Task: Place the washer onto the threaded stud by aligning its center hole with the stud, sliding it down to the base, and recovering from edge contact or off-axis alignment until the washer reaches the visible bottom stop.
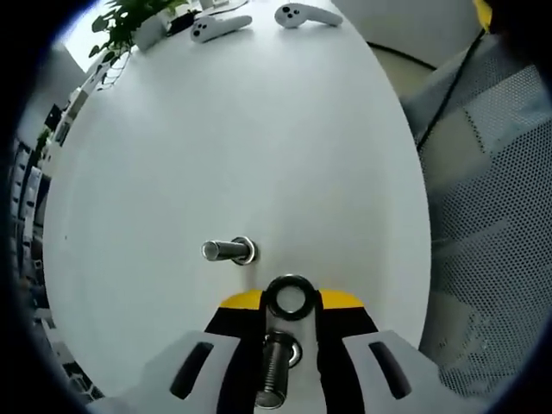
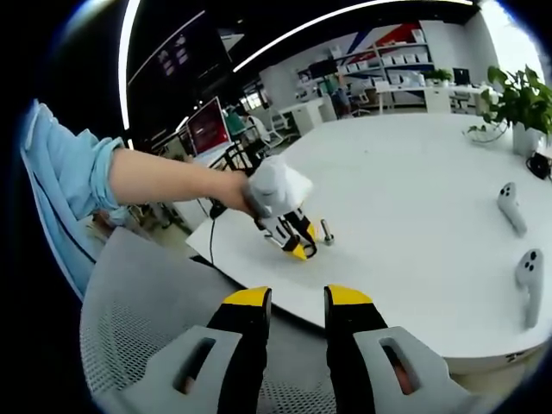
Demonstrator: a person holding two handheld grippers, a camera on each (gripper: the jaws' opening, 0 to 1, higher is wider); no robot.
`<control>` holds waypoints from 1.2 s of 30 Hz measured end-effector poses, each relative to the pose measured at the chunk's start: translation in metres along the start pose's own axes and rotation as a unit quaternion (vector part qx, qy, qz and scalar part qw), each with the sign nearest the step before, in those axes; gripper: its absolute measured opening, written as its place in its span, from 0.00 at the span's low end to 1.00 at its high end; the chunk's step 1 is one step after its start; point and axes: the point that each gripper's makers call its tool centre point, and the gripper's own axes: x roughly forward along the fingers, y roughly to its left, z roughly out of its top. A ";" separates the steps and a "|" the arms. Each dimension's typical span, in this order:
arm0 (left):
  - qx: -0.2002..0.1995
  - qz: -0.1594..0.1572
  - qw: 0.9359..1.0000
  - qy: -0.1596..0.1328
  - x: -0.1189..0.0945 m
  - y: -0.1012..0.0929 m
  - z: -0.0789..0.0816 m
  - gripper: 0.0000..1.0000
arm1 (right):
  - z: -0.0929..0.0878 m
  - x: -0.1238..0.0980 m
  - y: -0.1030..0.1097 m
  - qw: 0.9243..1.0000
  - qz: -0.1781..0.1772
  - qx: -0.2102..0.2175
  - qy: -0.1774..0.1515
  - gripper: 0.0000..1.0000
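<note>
Between my left gripper's (image 1: pixel 291 321) yellow-tipped jaws I pinch a bolt (image 1: pixel 276 371) with the washer (image 1: pixel 289 297) sitting at its far end, just short of the threaded stud (image 1: pixel 229 251), which stands on the white table (image 1: pixel 241 147) with bare surface all round it and the table's curved edge close on the right of the left gripper view. Nothing I can read appears on any of these parts, nor on the two white controllers (image 1: pixel 221 27) at the far rim. Back over a grey mesh chair (image 2: pixel 147 319) beside the table, my right gripper (image 2: pixel 297 302) holds nothing, its jaws parted by a narrow gap.
</note>
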 end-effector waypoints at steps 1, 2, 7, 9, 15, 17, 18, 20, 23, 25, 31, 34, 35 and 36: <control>-0.001 0.003 1.000 -0.002 0.000 0.001 0.000 0.19 | 0.000 0.000 0.000 1.000 0.000 0.000 0.001 0.27; -0.002 0.006 1.000 -0.004 0.000 0.001 0.001 0.19 | 0.000 0.000 0.000 1.000 0.000 0.000 0.001 0.27; -0.001 0.014 1.000 -0.008 -0.005 0.005 0.000 0.19 | -0.001 0.000 0.000 1.000 0.001 -0.001 0.003 0.27; -0.008 0.016 1.000 -0.009 -0.007 0.008 -0.001 0.19 | -0.001 0.000 0.000 1.000 0.000 -0.001 0.003 0.27; -0.062 0.032 0.997 -0.029 -0.021 0.012 0.007 0.00 | -0.001 0.000 0.001 1.000 0.001 -0.001 0.005 0.27; 0.009 0.021 1.000 -0.017 -0.026 0.011 0.005 0.00 | -0.001 0.000 0.000 1.000 0.001 -0.001 0.006 0.27; 0.004 0.020 1.000 -0.017 -0.023 0.010 0.004 0.00 | -0.002 0.000 0.000 1.000 0.001 -0.001 0.007 0.27; -0.005 0.023 1.000 -0.015 -0.021 0.014 0.002 0.00 | -0.002 0.000 0.000 1.000 0.000 -0.001 0.007 0.27; -0.008 0.035 0.999 -0.027 -0.026 0.021 0.005 0.00 | -0.002 0.000 0.000 1.000 0.000 -0.001 0.007 0.27; -0.015 0.038 0.999 -0.031 -0.028 0.026 0.005 0.00 | -0.002 0.000 0.000 1.000 0.001 -0.001 0.007 0.27; 0.002 0.021 1.000 -0.004 -0.019 0.025 -0.004 0.14 | -0.001 0.000 0.000 1.000 0.000 -0.001 0.006 0.27; 0.013 0.025 1.000 0.013 -0.013 0.025 -0.007 0.17 | -0.002 0.000 0.000 1.000 0.000 -0.001 0.006 0.27; 0.021 0.028 0.999 0.016 -0.011 0.025 -0.007 0.17 | -0.002 0.000 0.000 1.000 0.000 -0.001 0.006 0.27; 0.021 0.029 0.999 0.019 -0.010 0.025 -0.008 0.18 | -0.002 0.000 0.000 1.000 0.000 -0.001 0.006 0.27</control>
